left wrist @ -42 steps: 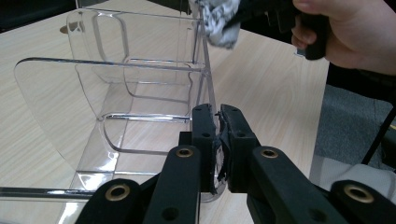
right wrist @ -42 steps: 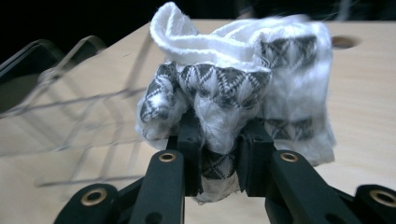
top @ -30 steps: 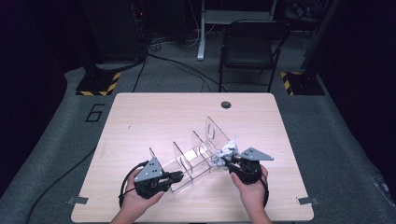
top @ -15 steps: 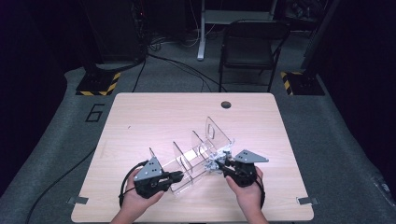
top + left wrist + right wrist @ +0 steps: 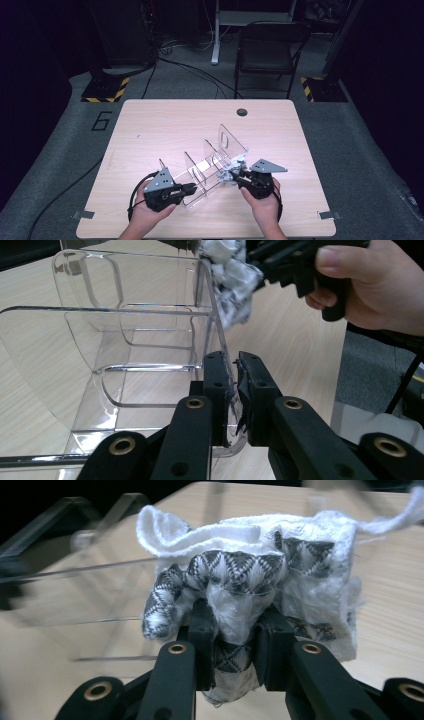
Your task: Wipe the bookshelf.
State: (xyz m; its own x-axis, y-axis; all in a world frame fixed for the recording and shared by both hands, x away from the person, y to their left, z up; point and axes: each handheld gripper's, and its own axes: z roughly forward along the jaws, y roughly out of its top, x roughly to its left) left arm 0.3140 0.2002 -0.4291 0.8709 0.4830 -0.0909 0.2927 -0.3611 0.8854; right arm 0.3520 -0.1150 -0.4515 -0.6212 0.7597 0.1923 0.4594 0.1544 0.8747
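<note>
I clamp my left gripper [image 5: 231, 390] on the clear acrylic organizer's [image 5: 210, 165] end wall near the table's [image 5: 150, 125] front edge, steadying it while my right gripper [image 5: 234, 645] grasps the patterned cloth [image 5: 250, 580] against its side.

Each gripper is black. The left gripper [image 5: 231, 390] has two flat jaws with brass-coloured rivets along the linkage bars below them. The right gripper [image 5: 235, 630] looks the same. A grey three-cornered plate sits on top of each, and a black cable trails behind.
</note>
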